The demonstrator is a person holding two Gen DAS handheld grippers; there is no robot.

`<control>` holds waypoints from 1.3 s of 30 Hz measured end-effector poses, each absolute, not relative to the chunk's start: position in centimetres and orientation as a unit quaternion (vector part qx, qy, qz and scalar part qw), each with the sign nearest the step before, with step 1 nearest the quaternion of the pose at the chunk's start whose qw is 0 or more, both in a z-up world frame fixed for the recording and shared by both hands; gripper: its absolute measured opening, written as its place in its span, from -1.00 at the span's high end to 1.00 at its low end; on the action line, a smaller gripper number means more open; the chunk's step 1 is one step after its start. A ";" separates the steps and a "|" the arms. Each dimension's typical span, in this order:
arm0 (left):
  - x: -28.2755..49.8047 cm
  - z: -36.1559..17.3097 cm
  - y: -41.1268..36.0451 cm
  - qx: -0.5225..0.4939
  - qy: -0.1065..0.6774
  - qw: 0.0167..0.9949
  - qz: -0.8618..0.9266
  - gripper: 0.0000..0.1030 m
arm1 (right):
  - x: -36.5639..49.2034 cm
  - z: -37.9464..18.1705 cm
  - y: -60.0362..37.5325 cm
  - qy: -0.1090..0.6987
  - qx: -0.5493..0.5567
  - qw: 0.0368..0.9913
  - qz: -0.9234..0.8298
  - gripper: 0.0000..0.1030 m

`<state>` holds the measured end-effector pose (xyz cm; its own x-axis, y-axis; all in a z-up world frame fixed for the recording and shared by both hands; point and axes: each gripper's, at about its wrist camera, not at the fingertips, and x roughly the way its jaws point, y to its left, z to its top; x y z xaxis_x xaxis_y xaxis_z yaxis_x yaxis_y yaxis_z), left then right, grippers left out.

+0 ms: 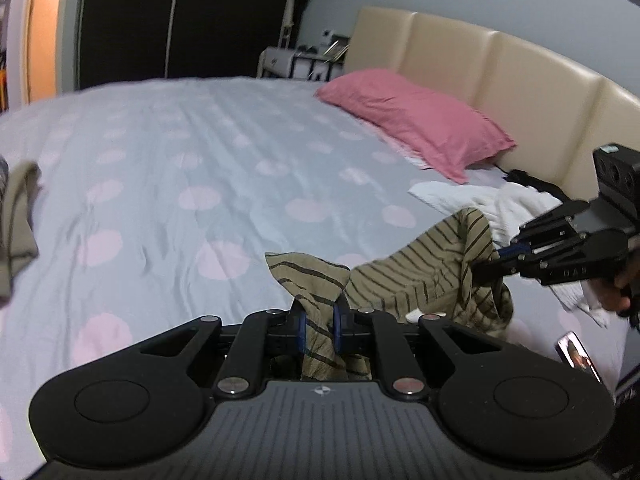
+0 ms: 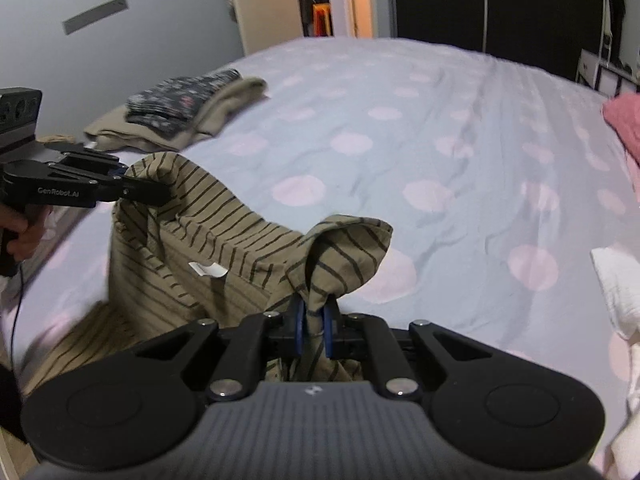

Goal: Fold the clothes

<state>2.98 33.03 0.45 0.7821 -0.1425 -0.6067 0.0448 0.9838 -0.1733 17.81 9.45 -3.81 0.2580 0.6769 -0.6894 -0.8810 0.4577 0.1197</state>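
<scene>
An olive garment with dark stripes hangs above the bed between both grippers, sagging in the middle. My left gripper is shut on one bunched corner of it. In the left wrist view my right gripper comes in from the right, pinching the other end. In the right wrist view, the right gripper is shut on a folded corner of the striped garment, and the left gripper holds the far upper edge at left. A white label shows on the inner side.
The bed sheet is light blue with pink dots. A pink pillow lies by the beige headboard. Crumpled white cloth lies right; a stack of folded clothes lies far left. A phone rests near the edge.
</scene>
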 end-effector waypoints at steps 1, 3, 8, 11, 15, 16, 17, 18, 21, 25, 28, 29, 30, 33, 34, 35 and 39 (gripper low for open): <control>2.0 0.9 32.6 -0.070 0.323 0.942 -0.053 0.80 | 16.9 -3.3 8.7 0.343 -0.146 0.779 0.504 0.79; -0.1 1.9 31.6 -0.062 0.316 0.945 -0.062 0.81 | 15.1 -2.5 7.4 0.333 -0.146 0.778 0.512 0.79; -5.0 2.1 29.0 -0.038 0.326 0.941 -0.082 0.81 | 10.2 -1.8 4.4 0.317 -0.165 0.770 0.529 0.79; -7.2 0.8 27.5 -0.025 0.348 0.933 -0.091 0.81 | 6.9 -2.6 2.9 0.309 -0.195 0.760 0.538 0.79; -9.0 -1.6 25.7 -0.006 0.386 0.917 -0.099 0.81 | 3.7 -4.9 1.7 0.316 -0.221 0.748 0.541 0.78; -9.4 -2.2 25.2 0.002 0.396 0.912 -0.103 0.81 | 3.1 -5.6 1.5 0.317 -0.229 0.745 0.541 0.78; -9.8 -2.7 24.7 0.009 0.406 0.908 -0.106 0.81 | 2.2 -6.2 1.4 0.314 -0.246 0.739 0.542 0.78; -10.2 -3.3 24.3 0.016 0.416 0.903 -0.109 0.81 | 1.4 -6.8 1.4 0.310 -0.266 0.734 0.543 0.78; -11.2 -5.1 23.2 0.030 0.446 0.887 -0.112 0.81 | -0.2 -8.6 1.4 0.301 -0.311 0.716 0.547 0.78; -11.7 -7.1 22.4 0.054 0.472 0.873 -0.105 0.80 | -2.2 -10.9 1.5 0.282 -0.372 0.695 0.547 0.74; -12.0 -7.3 22.1 0.067 0.477 0.871 -0.101 0.72 | -3.3 -11.6 1.4 0.263 -0.400 0.688 0.546 0.56; -12.0 -7.2 22.0 0.071 0.477 0.870 -0.100 0.67 | -3.7 -11.6 1.3 0.256 -0.408 0.686 0.546 0.51; -12.0 -7.1 21.9 0.074 0.477 0.870 -0.098 0.57 | -4.0 -11.7 1.3 0.250 -0.415 0.683 0.546 0.42; -12.6 -6.6 21.2 0.084 0.478 0.870 -0.088 0.32 | -4.6 -11.3 1.2 0.242 -0.418 0.681 0.550 0.25; -12.9 -6.5 20.9 0.087 0.478 0.870 -0.085 0.25 | -4.9 -11.2 1.2 0.240 -0.418 0.681 0.551 0.16; -13.1 -6.3 20.7 0.090 0.479 0.870 -0.081 0.15 | -5.4 -11.0 0.9 0.237 -0.419 0.680 0.553 0.10; -13.9 -5.7 19.7 0.103 0.480 0.869 -0.068 0.08 | -7.2 -10.7 0.3 0.215 -0.437 0.675 0.554 -0.17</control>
<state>-13.93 19.71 -5.71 0.5309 -0.0182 -0.8473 0.2164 0.9695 0.1148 -7.24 0.27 -10.70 0.2934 0.5600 -0.7748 -0.9361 0.0036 -0.3518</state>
